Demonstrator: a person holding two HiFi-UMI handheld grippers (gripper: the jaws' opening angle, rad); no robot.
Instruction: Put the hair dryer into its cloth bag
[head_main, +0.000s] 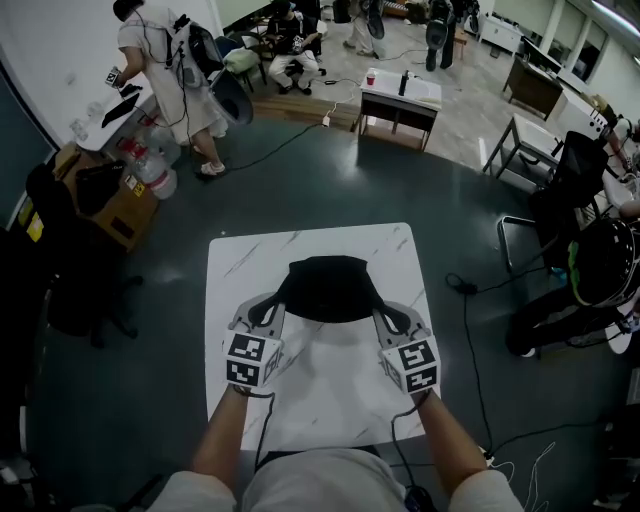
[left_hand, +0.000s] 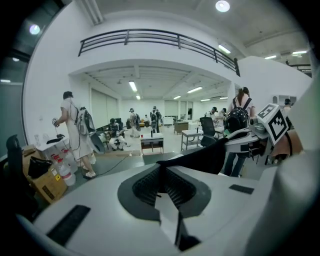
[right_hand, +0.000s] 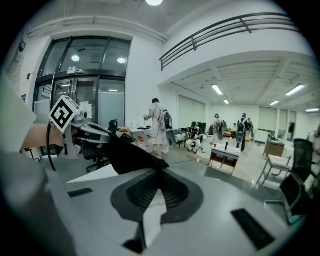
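No legible text, no numbers — box stickers (head_main: 133, 186) too small

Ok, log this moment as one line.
left gripper: shut on cloth bag, left edge | right gripper: shut on right edge | bag: spread between them over table | hair dryer: not visible

Matt black cloth bag (head_main: 330, 288) on a smooth white tabletop (head_main: 245, 262) with faint grey marble-like veining.
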